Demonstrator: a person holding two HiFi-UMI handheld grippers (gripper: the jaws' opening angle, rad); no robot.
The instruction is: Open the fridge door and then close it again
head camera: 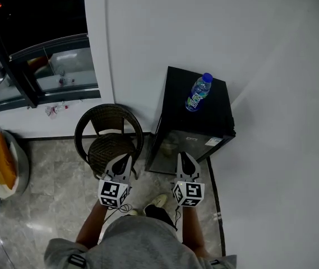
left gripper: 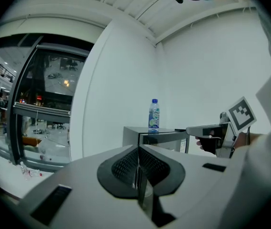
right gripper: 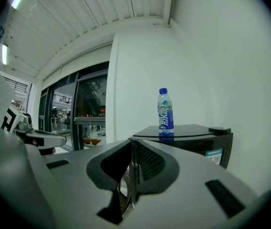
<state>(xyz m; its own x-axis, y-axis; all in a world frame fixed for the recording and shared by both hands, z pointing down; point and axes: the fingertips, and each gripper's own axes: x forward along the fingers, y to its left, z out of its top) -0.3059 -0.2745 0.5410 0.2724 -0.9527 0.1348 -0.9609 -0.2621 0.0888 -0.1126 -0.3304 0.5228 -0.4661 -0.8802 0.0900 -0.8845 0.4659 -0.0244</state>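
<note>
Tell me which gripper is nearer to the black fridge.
Right. The right gripper hovers just in front of the fridge; the left gripper is off to its left, above the wicker chair.

Holding both grippers out ahead of the torso, side by side and near each other, pointed forward and about level. Gripping the left gripper (head camera: 124, 159) at the end of the bare left forearm (head camera: 88, 224), with fingers (left gripper: 125, 163) pressed flat together and nothing between. Gripping the right gripper (head camera: 183, 157) at the end of the right forearm (head camera: 189, 228), with fingers (right gripper: 148, 163) meeting at the tips, a thin slit behind them, empty. Keeping the marker cubes (head camera: 113, 193) turned up toward the head.
</note>
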